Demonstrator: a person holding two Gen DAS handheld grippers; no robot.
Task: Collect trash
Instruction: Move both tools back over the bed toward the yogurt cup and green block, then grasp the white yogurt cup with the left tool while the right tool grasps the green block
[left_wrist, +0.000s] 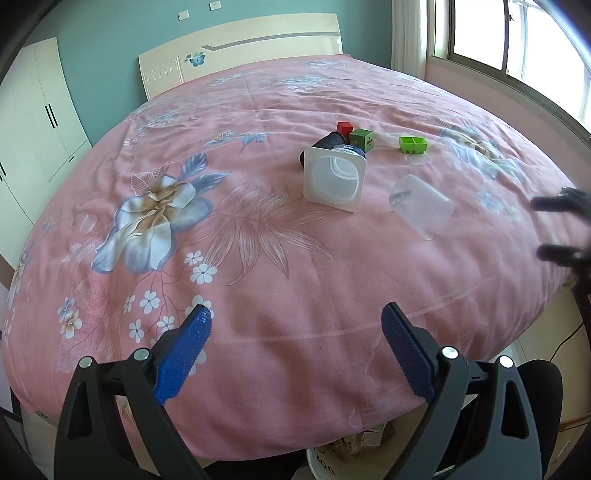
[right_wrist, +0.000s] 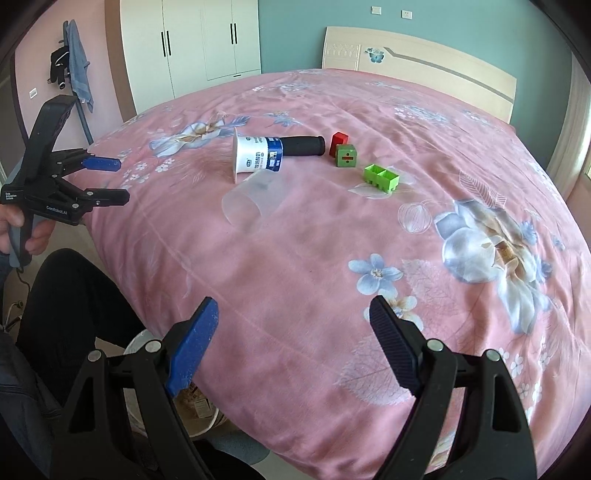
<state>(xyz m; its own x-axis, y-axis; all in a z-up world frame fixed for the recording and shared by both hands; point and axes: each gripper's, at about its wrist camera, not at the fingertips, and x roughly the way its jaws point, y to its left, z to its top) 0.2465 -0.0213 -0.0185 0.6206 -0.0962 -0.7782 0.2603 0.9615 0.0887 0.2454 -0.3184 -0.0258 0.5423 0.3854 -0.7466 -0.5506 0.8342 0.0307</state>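
A: Which step am I seeing?

B: I am approaching. Left gripper (left_wrist: 295, 347) and right gripper (right_wrist: 293, 332) are both hanging wide and empty over the bed (left_wrist: 258, 295).

A: And the trash?

B: The clear cup (right_wrist: 249, 201) is lying beside the yogurt tub (right_wrist: 258, 157), mid-bed. I judge the next move needs a reach, then a gentle pinch.

A bedroom in somebody's home, plainly. A wide bed (right_wrist: 332, 240) under a pink flowered cover fills most of it, with a pale headboard (right_wrist: 424, 59) carrying a blue butterfly motif. White wardrobe doors (right_wrist: 192, 44) with black handles stand along the teal wall (left_wrist: 110, 44), clothes hang on a rack (right_wrist: 74, 62) in the corner, and daylight comes through a curtained window (left_wrist: 517, 37).
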